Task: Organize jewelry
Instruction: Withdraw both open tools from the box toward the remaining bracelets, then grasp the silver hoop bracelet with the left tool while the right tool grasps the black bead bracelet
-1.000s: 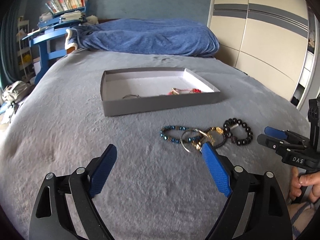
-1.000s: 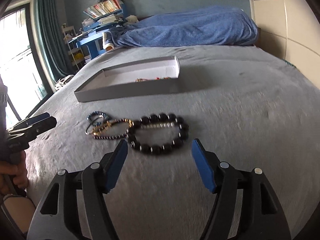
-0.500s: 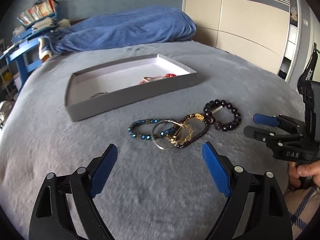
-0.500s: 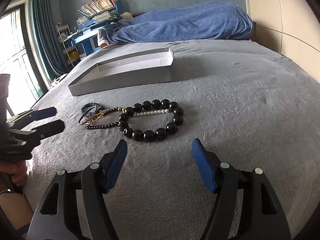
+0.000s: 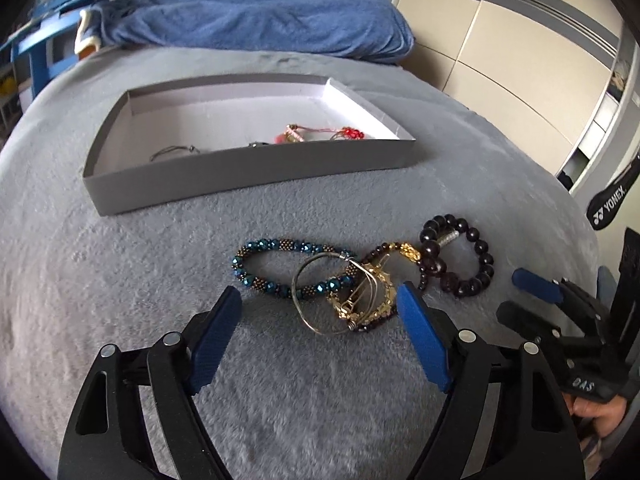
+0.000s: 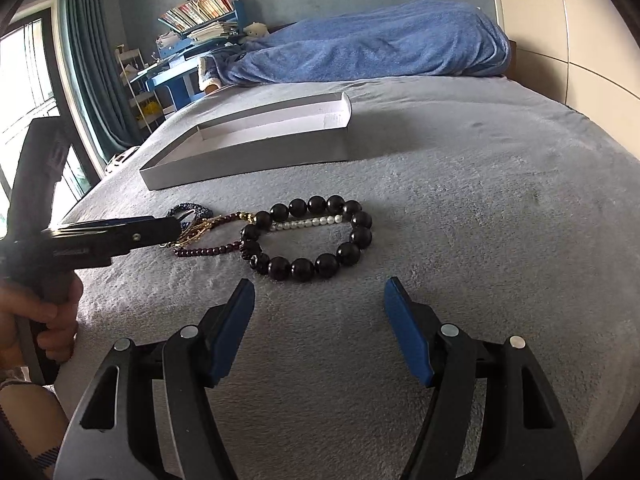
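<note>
A tangle of bracelets lies on the grey bedcover: a blue beaded bracelet (image 5: 280, 264), a thin wire bangle (image 5: 316, 304), a gold piece (image 5: 360, 300), a dark red bead strand (image 6: 208, 250) and a big black bead bracelet (image 5: 468, 280) (image 6: 312, 268) with a pearl strand (image 6: 308, 223). My left gripper (image 5: 320, 294) hovers close over the bangle and gold piece. Its jaws are closing, the pads touching nothing. My right gripper (image 6: 319, 284) stands open and empty just short of the black beads. Behind sits the grey box (image 5: 240, 176) (image 6: 260, 152), holding red beads (image 5: 352, 133) and a thin ring (image 5: 172, 152).
A blue blanket (image 5: 260, 20) is heaped at the head of the bed. Beige wardrobe doors (image 5: 520, 60) stand on the right, and a blue desk with books (image 6: 180, 64) and a curtained window on the left. A hand (image 6: 24, 320) holds the left gripper's handle.
My left gripper has moved in and tipped down towards the bracelet tangle, which now lies right at its fingertips, and its jaws have narrowed a little. The right gripper has stayed where it was.
</note>
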`<state>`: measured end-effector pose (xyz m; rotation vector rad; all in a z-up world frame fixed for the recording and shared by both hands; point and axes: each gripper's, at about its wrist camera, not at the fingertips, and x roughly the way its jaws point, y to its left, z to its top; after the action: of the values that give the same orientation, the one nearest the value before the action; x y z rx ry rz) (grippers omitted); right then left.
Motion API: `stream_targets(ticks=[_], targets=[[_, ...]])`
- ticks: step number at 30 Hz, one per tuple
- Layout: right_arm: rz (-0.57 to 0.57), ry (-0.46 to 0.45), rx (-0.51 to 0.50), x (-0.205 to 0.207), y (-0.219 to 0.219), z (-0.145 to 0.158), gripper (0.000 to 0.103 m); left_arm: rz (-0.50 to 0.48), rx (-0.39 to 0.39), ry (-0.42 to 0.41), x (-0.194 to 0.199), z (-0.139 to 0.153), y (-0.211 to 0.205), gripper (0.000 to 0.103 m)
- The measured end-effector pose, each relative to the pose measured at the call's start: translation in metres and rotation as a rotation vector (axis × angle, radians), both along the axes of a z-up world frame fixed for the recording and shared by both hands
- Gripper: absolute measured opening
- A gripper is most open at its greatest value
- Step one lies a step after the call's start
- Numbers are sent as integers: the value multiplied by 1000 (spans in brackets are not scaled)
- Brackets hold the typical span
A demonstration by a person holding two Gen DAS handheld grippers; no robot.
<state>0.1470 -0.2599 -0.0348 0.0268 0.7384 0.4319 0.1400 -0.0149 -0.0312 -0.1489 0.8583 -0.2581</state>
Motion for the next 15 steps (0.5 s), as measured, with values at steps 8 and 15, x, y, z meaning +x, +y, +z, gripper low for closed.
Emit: stream_targets(ticks=[8,15], targets=[[6,3,1,0,3,0,67,15,-2,34,8,-7,-3,60],[6,3,1,1,2,0,67,0,-10,11,1,-3,-2,48]])
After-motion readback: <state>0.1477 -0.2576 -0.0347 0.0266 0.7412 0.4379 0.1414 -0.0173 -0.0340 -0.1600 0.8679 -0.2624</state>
